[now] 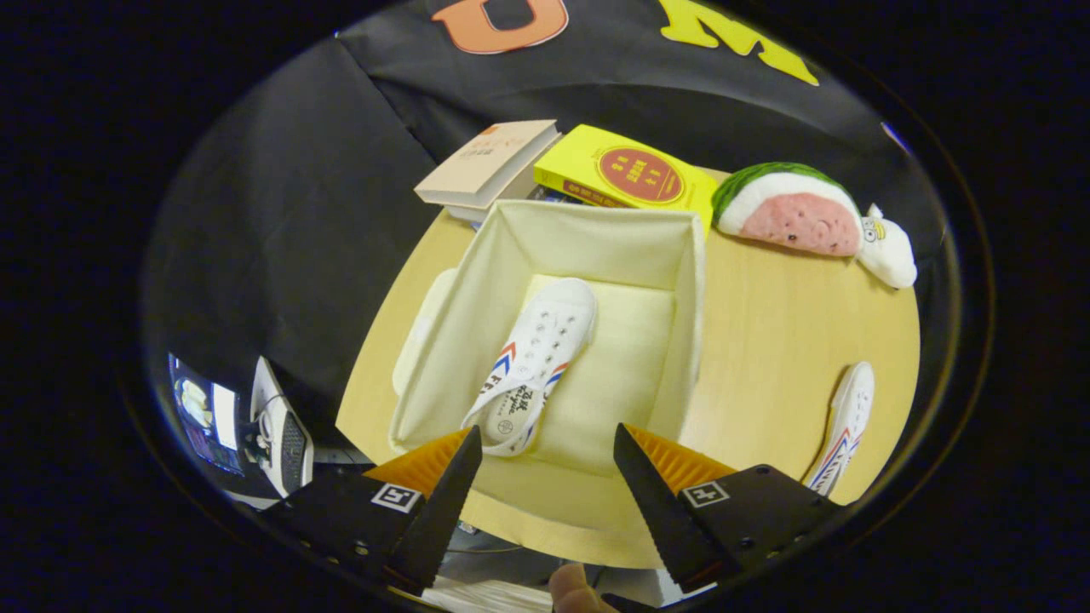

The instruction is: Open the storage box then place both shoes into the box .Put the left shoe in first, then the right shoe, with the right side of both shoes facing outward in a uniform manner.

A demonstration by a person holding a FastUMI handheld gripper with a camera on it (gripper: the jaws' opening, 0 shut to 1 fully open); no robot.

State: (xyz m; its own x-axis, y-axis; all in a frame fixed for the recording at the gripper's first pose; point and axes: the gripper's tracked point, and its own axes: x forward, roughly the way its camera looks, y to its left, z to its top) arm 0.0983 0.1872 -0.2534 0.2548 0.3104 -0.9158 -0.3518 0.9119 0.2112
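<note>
Item: gripper (547,460), fingers spread wide and released, nothing between them; held high above the table (766,340) and looking down into the open storage box (690,281). Item: storage box, cream fabric, lid off, directly ahead of the fingers and reaching in between their tips at its near edge; a pale panel (421,328) (possibly the lid, cannot tell for certain) lies against its wall on the left-finger side. Item: first shoe (532,362), white with red and blue stripes, lying on the box floor just ahead of the left fingertip; heel nearest that finger, toe pointing away and slightly toward the right-finger side; judged to be the left shoe already placed. Item: second shoe (843,430), same pattern, lying on the bare table outside the box, off to the right of the right finger and well apart from it; long axis running away from the gripper, roughly parallel with the box wall, heel end nearer. Judgement: the coming move turns on a swing toward the right-finger side and a descent to that shoe. Background stock beyond the box: two books (626,170); a watermelon-slice plush toy (796,213); a fingertip (570,587) of the holding person below the gripper.
</note>
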